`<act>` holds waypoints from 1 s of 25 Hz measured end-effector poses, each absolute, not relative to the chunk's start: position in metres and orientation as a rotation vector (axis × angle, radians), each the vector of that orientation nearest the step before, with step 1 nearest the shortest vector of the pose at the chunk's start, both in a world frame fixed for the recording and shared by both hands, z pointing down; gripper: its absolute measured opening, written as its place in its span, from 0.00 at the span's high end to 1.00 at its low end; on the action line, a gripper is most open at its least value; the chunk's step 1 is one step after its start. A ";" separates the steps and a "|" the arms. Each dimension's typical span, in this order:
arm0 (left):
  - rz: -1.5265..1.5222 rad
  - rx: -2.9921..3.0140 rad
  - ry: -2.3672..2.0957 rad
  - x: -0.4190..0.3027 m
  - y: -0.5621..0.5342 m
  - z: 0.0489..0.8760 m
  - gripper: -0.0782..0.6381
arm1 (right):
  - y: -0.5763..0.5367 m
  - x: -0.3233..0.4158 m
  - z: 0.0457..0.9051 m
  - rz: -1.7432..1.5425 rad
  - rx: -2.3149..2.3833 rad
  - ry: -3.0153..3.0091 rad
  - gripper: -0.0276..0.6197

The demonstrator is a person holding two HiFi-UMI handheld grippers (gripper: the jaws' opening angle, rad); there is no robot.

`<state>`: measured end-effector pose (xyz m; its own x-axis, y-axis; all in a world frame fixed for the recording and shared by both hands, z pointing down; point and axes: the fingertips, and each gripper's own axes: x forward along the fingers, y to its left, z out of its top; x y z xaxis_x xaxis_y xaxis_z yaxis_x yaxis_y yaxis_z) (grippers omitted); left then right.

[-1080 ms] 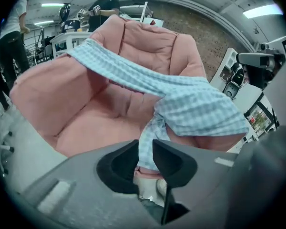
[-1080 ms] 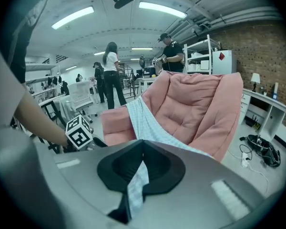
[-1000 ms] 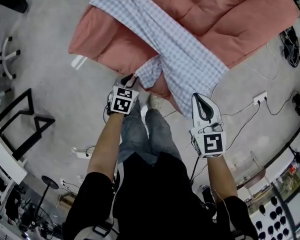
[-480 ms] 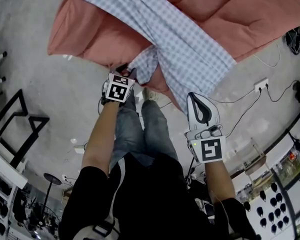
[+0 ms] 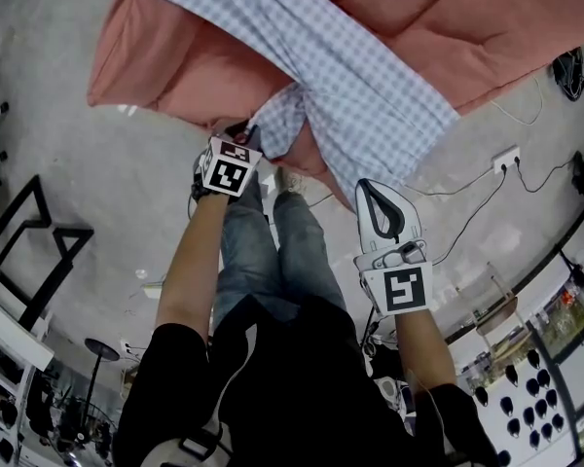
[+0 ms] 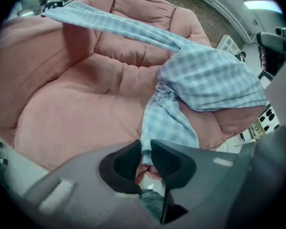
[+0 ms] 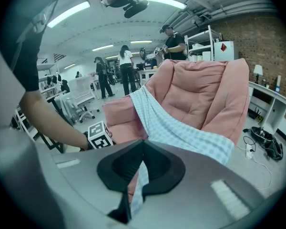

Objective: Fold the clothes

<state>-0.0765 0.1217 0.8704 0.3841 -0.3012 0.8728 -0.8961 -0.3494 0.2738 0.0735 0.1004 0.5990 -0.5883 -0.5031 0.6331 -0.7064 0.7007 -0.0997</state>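
**Both claws held the near end of the garment, with its length running away over the chair**

The checked garment [image 5: 370,95] lay draped over a pink armchair [image 5: 175,56]. Its long axis ran in the head view from the upper left, across the seat, down to the lower right, where it overhung the front edge towards the person.

The left claw [image 5: 245,136] pointed steeply down at the chair's front edge. Its jaws had just been closing, and in the left gripper view they pinched the tip of a bunched, narrow flap of the cloth. From there the fabric climbed up and right to the main body of the garment.

The right claw [image 5: 364,187] had its jaws fully together on a thin strip of the hem. In the right gripper view the cloth rose from there up over the chair back.

The two grips sat well apart at the near end, the left on the gathered piece and the right on the lower corner. The whole far length lay ahead of both claws and neither was near it.

Any fold would probably have to carry this near end forward along that diagonal. The bunching beside the left claw looked likely to need pulling flat first
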 end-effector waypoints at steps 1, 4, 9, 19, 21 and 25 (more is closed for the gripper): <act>0.942 1.858 -1.044 -0.078 0.121 0.868 0.79 | 0.101 0.073 0.599 0.464 0.919 -2.326 0.95; 0.920 1.875 -1.069 -0.080 0.118 0.853 0.84 | 0.101 0.072 0.595 0.472 0.916 -2.323 0.95; 0.895 1.936 -1.120 -0.080 0.116 0.820 0.85 | 0.098 0.072 0.589 0.439 0.891 -2.326 0.95; 0.838 1.900 -1.316 -0.158 0.128 0.700 0.85 | 0.094 0.047 0.543 0.337 0.794 -2.364 0.95; 0.816 1.877 -1.348 -0.180 0.130 0.673 0.85 | 0.090 0.037 0.530 0.309 0.776 -2.376 0.95; 0.811 1.862 -1.421 -0.217 0.133 0.620 0.85 | 0.085 0.020 0.502 0.278 0.739 -2.395 0.95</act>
